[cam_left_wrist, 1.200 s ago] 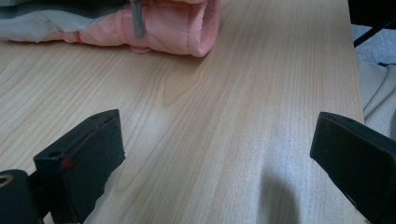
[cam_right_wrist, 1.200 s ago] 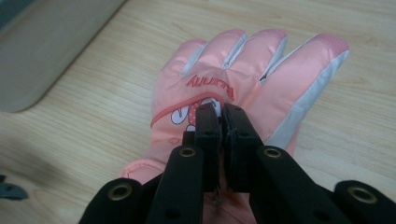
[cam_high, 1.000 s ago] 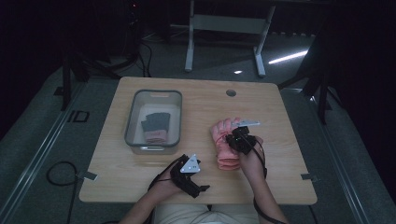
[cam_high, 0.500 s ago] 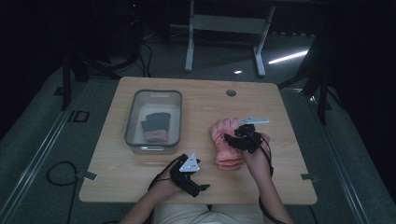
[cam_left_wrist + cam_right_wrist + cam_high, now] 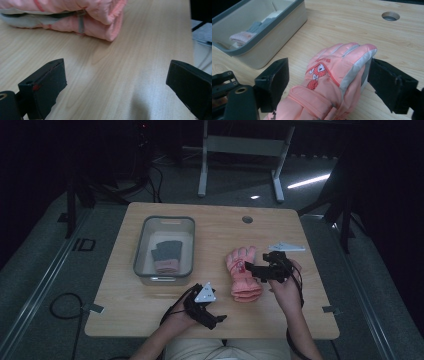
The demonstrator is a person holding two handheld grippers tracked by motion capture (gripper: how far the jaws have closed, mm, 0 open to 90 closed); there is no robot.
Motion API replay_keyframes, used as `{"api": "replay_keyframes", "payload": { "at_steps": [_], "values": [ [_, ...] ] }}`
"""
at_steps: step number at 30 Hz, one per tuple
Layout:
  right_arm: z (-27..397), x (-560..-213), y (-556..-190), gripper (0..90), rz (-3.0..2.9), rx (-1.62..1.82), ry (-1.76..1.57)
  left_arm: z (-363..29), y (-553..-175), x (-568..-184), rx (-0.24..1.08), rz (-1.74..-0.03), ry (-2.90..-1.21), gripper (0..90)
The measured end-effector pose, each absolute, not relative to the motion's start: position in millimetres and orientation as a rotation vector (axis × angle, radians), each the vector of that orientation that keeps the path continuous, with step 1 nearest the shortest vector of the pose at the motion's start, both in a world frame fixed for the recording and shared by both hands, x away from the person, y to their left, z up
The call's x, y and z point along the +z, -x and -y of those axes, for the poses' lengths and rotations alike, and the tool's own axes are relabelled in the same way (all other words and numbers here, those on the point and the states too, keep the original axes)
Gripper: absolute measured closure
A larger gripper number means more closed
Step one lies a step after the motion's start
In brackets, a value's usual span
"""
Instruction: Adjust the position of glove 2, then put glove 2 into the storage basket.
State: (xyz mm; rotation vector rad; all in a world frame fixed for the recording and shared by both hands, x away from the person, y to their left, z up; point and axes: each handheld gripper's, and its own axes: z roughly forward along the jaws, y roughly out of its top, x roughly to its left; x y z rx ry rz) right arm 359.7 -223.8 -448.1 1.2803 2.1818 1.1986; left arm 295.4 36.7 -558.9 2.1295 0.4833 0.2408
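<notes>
A pair of pink ski gloves lies stacked on the wooden table, fingers pointing away from me. In the right gripper view the top glove shows a cartoon patch and grey trim. My right gripper hovers just over the gloves' right side. Its jaws have just been opening, and in its own view my right gripper straddles the top glove without pressing on it. My left gripper rests near the table's front edge. In its own view it stands wide open over bare wood, the glove cuffs beyond.
A grey plastic bin stands left of the gloves; it holds a dark grey glove and a pink one. Its wall shows at the top left of the right gripper view. A round cable hole lies at the table's far side.
The right gripper's jaws went from shut on the top glove to wide open. That hand lifted and drew slightly right. The gloves stay on the table; the left gripper has not moved.
</notes>
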Motion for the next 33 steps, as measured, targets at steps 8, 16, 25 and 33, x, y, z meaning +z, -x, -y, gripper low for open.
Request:
{"api": "replay_keyframes", "payload": {
  "at_steps": [8,16,25,33],
  "values": [
    [230.2,-448.8,-358.1,13.7,-2.189,1.184,-1.122,-40.9,-295.8,-540.4,0.326,-0.538,-2.04,3.2],
    [237.5,-450.0,-354.3,12.9,-2.226,1.184,-1.112,-36.0,-298.6,-515.8,0.314,-0.581,-1.998,5.1],
    [228.5,-447.9,-374.6,57.4,-2.214,1.144,-1.167,-18.7,-323.4,-479.6,0.396,-0.614,-1.98,6.3],
    [210.5,-463.5,-394.2,54.8,-2.239,1.06,-1.19,-5.8,-364.2,-461.8,0.438,-0.779,-1.913,14.4]
  ]
}}
